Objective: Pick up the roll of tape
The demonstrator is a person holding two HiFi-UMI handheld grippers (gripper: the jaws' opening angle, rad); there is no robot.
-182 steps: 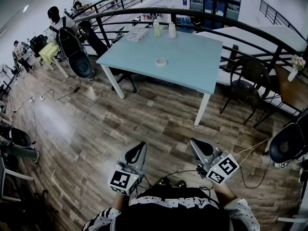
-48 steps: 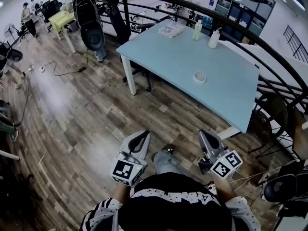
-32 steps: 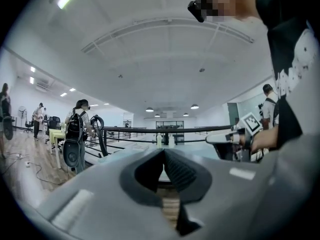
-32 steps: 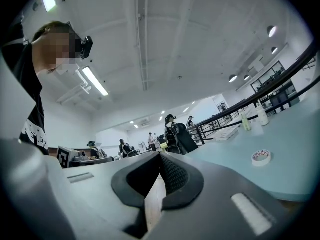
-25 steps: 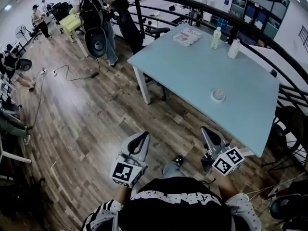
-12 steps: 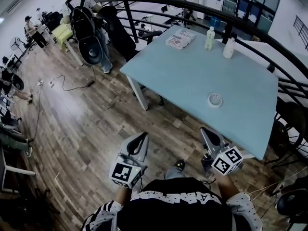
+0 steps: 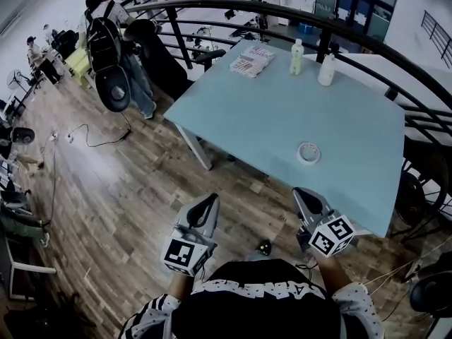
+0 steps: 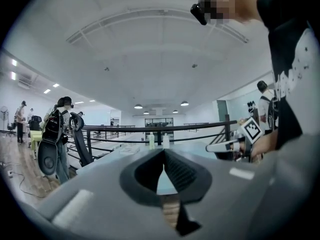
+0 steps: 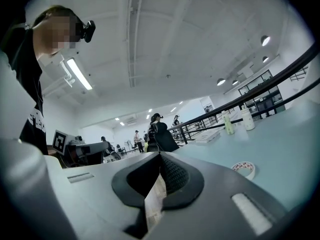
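- The roll of tape (image 7: 308, 152) lies untouched near the tabletop's (image 7: 282, 104) near right edge.
- The left gripper (image 7: 210, 200) and right gripper (image 7: 302, 193) hang short of it, jaws closed, empty.
- Reaching and grasping remain.

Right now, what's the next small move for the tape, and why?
Probably reach the right gripper forward over the table edge toward the tape. The tape lies flat just ahead of it, untouched, and farther from the left gripper. Both grippers' jaws look closed with nothing between them, so the right one would need to open before it arrives.
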